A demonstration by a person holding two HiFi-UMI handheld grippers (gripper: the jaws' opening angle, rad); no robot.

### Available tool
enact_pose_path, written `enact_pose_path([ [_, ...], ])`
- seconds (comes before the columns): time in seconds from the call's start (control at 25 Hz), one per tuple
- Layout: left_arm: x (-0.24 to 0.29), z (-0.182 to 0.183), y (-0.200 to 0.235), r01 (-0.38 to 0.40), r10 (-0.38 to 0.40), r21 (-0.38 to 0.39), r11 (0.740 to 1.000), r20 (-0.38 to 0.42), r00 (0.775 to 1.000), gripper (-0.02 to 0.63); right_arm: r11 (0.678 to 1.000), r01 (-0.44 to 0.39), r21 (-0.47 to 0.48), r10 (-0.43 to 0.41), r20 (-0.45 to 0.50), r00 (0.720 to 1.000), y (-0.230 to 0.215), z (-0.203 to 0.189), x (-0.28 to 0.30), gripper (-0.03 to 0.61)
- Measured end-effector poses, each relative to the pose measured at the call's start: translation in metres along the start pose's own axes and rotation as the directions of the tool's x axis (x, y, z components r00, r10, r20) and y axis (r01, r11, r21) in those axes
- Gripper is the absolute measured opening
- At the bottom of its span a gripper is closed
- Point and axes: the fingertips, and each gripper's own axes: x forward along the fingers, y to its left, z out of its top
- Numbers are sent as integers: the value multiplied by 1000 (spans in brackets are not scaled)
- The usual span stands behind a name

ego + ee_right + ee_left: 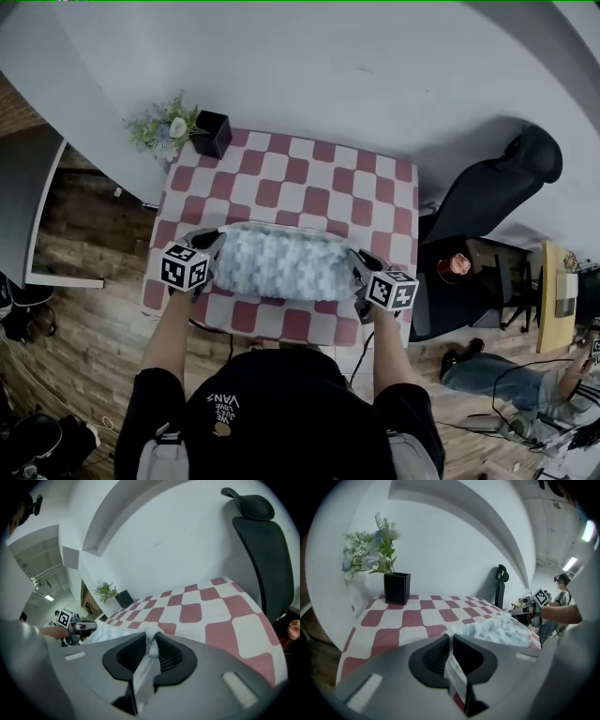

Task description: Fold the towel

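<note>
And there it was: the pale blue-and-white cloth towel (281, 262), thick and nubbly, with a deep fluffy pile and no gloss anywhere. Under it the red-and-white checked table cover (309, 173) looked smooth and flat, matt with at most a faint sheen. The left gripper (451, 640) showed a matt grey plastic shell, its black pads (435, 656) finely ribbed. The right gripper (151, 643) was the same: matt grey shell, ribbed dark pads (130, 656). The small black square pot (397, 588) had a dull, smooth face. The brown plank floor (89, 248) looked wood-grained and a little rough, and the white wall (375, 66) was plain and matt.
</note>
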Motion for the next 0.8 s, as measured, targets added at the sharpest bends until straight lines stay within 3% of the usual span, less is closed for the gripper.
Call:
enact_pose_path([
  [0.4, 38, -22, 18, -97, 79, -105, 990, -165, 983, 37, 988, 95, 118, -88, -63, 994, -24, -9, 26, 94],
  [0.48, 38, -19, 19, -108, 85, -150, 983, -150, 985, 68, 983, 104, 149, -97, -51, 994, -27, -6, 24, 127],
  [0.56, 35, -15, 24, -110, 85, -215, 970, -121, 989, 153, 976, 95, 195, -92, -25, 995, -30, -3, 18, 229],
  [0.68, 26, -15, 33, -106, 83, -291, 951, -92, 992, 175, 961, 87, 264, -100, 35, 994, -38, 2, -2, 255],
  [0.8, 13, -12, 39, -112, 102, -314, 943, -48, 994, 184, 937, 72, 342, -110, 92, 990, -42, -1, -28, 265],
])
